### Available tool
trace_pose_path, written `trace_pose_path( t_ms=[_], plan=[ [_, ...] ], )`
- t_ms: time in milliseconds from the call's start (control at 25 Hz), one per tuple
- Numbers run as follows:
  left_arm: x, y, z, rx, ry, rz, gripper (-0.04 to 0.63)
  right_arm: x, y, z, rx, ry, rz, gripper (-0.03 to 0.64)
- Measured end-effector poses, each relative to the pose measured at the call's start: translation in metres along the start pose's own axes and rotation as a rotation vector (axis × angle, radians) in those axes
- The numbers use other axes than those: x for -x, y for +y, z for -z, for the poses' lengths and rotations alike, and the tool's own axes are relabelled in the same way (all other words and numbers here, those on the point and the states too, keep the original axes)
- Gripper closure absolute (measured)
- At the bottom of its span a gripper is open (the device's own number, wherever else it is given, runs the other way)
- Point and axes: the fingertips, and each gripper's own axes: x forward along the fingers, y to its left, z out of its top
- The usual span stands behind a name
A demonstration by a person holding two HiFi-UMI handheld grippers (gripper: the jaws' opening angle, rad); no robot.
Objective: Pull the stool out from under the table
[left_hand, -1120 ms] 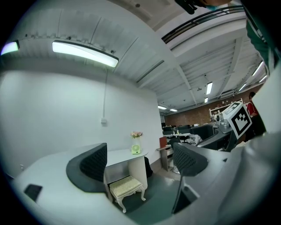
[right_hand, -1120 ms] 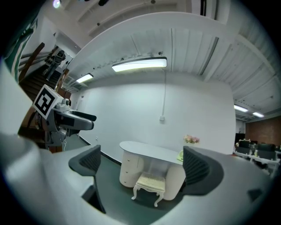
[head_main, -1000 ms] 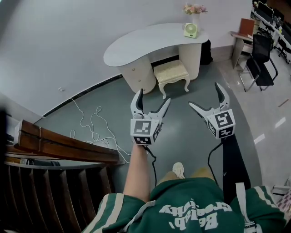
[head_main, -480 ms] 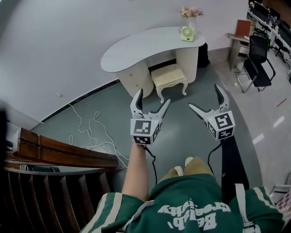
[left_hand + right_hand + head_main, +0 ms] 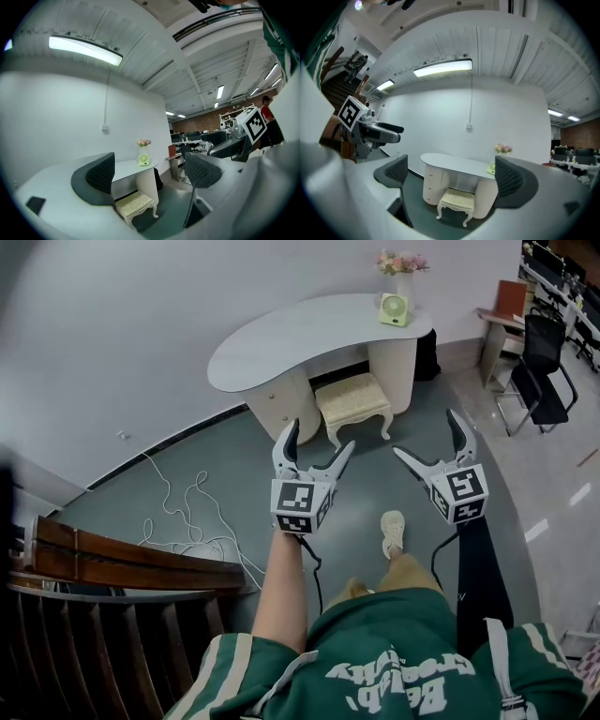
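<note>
A cream stool with curved white legs stands partly tucked under a white curved table by the wall. It also shows in the left gripper view as the stool and in the right gripper view as the stool. My left gripper is open and empty, held in the air a good way short of the stool. My right gripper is open and empty too, to the right of the stool and well apart from it.
A green fan and a vase of flowers sit on the table's right end. Black office chair and a small side table stand at the right. White cables lie on the floor left, beside a wooden stair rail.
The person has stepped forward, one foot now ahead. Both grippers came slightly closer to the table and stool, still open.
</note>
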Motion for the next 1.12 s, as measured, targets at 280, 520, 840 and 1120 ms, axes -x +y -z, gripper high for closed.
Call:
trace_pose_path(
  t_ms=[280,520,840,1120],
  plan=[
    [-0.082,0.037,0.008,0.014,-0.003,-0.038,0.143,-0.088,-0.045,0.001,0.016,-0.020,-0.048,0.026],
    [-0.161,0.068,0.001,0.012,-0.005,-0.064,0.143,-0.166,-0.097,-0.001,-0.005,-0.031,-0.075,0.026],
    [-0.236,0.100,0.027,0.012,0.061,-0.119,0.143,-0.252,-0.136,0.026,-0.042,0.000,-0.152,0.028],
    [-0.289,0.120,0.036,0.017,0.082,-0.149,0.143,-0.303,-0.172,0.038,-0.064,0.002,-0.176,0.028]
  ],
)
